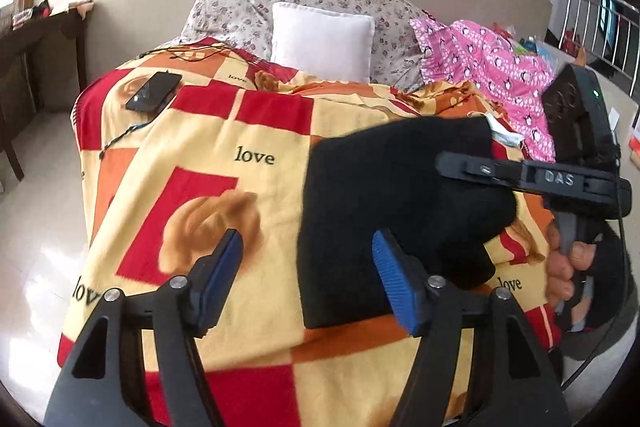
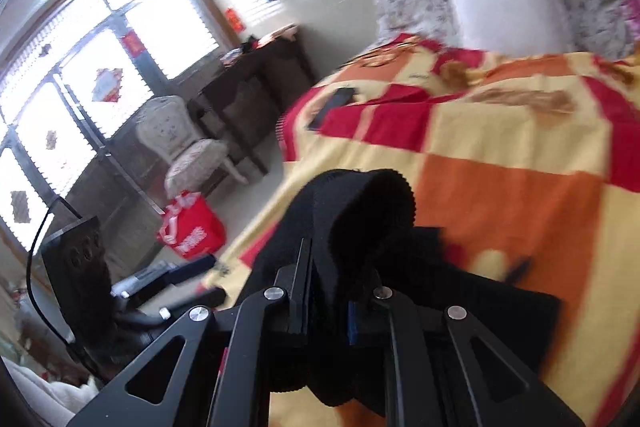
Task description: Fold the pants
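Lying partly folded on the checked blanket (image 1: 256, 131), the black pants (image 1: 384, 211) run with their long axis away from the camera toward the pillows. The right gripper (image 2: 332, 307) is clamped on a bunched, ribbed edge of them and is the nearer one; its body reads "DAS". The left gripper (image 1: 308, 279) stands wide apart, empty, its right pad beside the cloth's near edge. The blanket repeats "love".
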Available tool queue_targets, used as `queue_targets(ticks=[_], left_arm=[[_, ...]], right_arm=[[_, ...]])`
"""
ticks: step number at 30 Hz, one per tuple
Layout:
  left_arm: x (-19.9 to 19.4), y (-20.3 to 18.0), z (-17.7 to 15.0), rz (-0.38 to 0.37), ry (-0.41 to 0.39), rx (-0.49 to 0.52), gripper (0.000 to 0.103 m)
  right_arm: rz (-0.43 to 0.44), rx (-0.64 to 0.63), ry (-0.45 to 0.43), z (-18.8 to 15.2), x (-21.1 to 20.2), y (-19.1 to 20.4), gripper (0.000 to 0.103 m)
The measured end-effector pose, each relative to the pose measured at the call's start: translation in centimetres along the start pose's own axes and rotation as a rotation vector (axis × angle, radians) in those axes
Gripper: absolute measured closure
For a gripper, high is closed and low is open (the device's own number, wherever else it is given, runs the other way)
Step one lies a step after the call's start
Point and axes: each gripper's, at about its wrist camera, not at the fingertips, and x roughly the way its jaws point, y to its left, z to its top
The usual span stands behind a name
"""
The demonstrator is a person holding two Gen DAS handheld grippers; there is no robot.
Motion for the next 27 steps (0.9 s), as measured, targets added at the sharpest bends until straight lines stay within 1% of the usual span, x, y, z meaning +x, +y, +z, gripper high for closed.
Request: queue_targets(ticks=[3, 4, 5, 6, 7, 8, 9, 10, 12, 15, 17, 18, 19, 21, 22, 23, 25, 26, 27], left_arm=[[1.1, -0.7, 0.3, -0.012, 0.022, 0.000, 0.037], [1.7, -1.0, 0.3, -0.013, 0.032, 0.004, 0.037], [2.2, -1.3, 0.2, -0.010, 0.043, 0.009, 0.037], [3.0, -1.6, 0.1, -0.002, 0.062, 0.014, 0.037], [3.7, -1.9, 0.0, 0.004, 0.080, 0.016, 0.037], [4.5, -2.1, 0.0, 0.008, 0.098, 0.018, 0.037], [4.9, -2.3, -0.1, 0.013, 0.108, 0.019, 0.037], [5.3, -2.5, -0.1, 0.025, 0.122, 0.021, 0.037], [5.9, -2.9, 0.1, 0.049, 0.137, 0.027, 0.037], [6.1, -3.2, 0.8, 0.063, 0.134, 0.033, 0.037], [6.4, -3.5, 1.4, 0.072, 0.125, 0.034, 0.037], [6.9, -3.7, 1.8, 0.078, 0.124, 0.034, 0.037], [7.4, -3.8, 2.0, 0.083, 0.132, 0.039, 0.036], [8.7, -4.3, 2.3, 0.103, 0.156, 0.051, 0.036], [9.4, -4.5, 2.3, 0.106, 0.164, 0.055, 0.036], [9.8, -4.6, 2.3, 0.108, 0.169, 0.058, 0.036], [10.9, -4.9, 2.2, 0.122, 0.189, 0.066, 0.034], [11.2, -4.9, 2.1, 0.125, 0.192, 0.067, 0.032], [11.4, -5.0, 2.1, 0.126, 0.191, 0.068, 0.031]], right_arm=[[-0.077, 0.034, 0.002, -1.2, -2.2, -2.5, 0.091], [-0.114, 0.050, 0.012, -1.9, -2.6, -3.6, 0.091], [-0.132, 0.060, 0.025, -2.2, -2.6, -4.4, 0.091], [-0.159, 0.070, 0.054, -2.9, -2.2, -5.3, 0.091], [-0.179, 0.075, 0.077, -3.4, -1.8, -5.9, 0.088], [-0.217, 0.078, 0.104, -3.9, -0.9, -6.5, 0.080], [-0.250, 0.071, 0.116, -4.1, -0.5, -7.0, 0.077], [-0.295, 0.053, 0.128, -4.3, -0.2, -7.1, 0.077], [-0.294, 0.060, 0.112, -4.2, -1.0, -6.9, 0.071], [-0.355, 0.028, 0.066, -3.4, -2.9, -6.0, 0.071], [-0.342, 0.042, 0.001, -2.5, -4.8, -5.6, 0.069], [-0.325, 0.037, -0.022, -2.0, -5.1, -5.2, 0.069], [-0.290, 0.020, -0.040, -1.7, -5.1, -4.7, 0.069], [-0.248, 0.006, -0.018, -1.2, -4.1, -4.1, 0.070], [-0.231, -0.004, 0.001, -1.0, -3.1, -3.8, 0.072], [-0.228, -0.017, 0.027, -1.0, -1.8, -3.7, 0.072], [-0.251, -0.019, 0.073, -1.3, 0.3, -4.1, 0.072], [-0.267, -0.015, 0.090, -1.5, 1.1, -4.5, 0.075], [-0.286, -0.010, 0.105, -1.7, 1.8, -5.1, 0.075]])
